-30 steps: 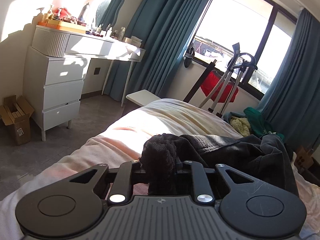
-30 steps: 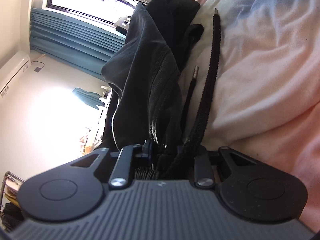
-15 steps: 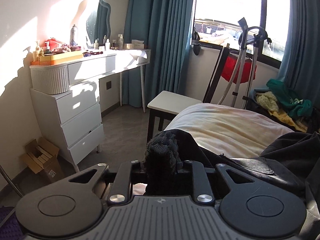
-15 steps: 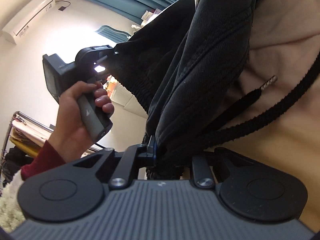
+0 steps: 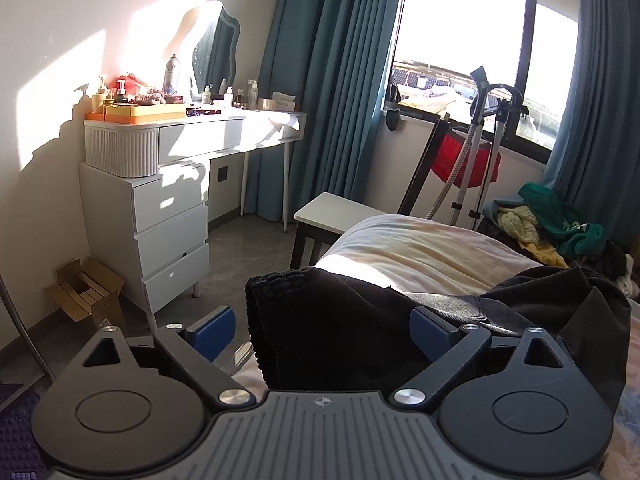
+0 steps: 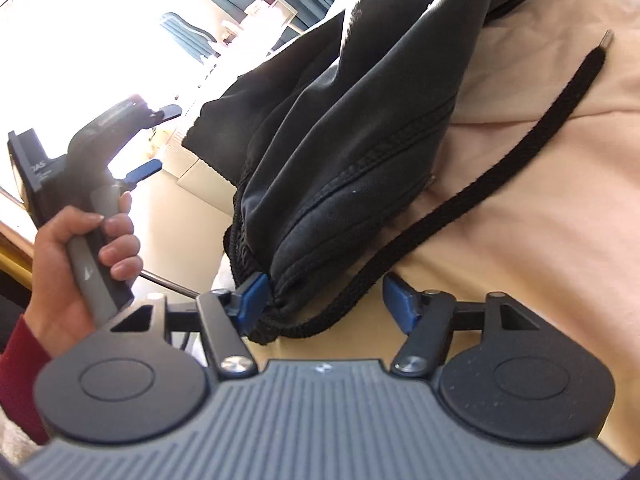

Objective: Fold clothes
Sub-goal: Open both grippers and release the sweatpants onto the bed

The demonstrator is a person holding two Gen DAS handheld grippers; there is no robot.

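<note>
Both grippers opening. Left gripper [image 5: 322, 330]: pads wide apart, black trousers [image 5: 360, 340] lie loose between them, not pinched. Right gripper [image 6: 322, 300]: the trousers' waistband touches one pad, the other is clear. Trousers heaped on the cream-pink bed [image 5: 420, 248]. Beyond: white dresser [image 5: 168, 216], teal curtains [image 5: 332, 80], sunlit window [image 5: 460, 28], grey floor [image 5: 240, 256].

The left gripper [image 5: 320, 326] is opening, blue pads clear of the black ribbed-waistband trousers [image 5: 340, 336] draped between them on the cream-covered bed [image 5: 420, 248].
</note>
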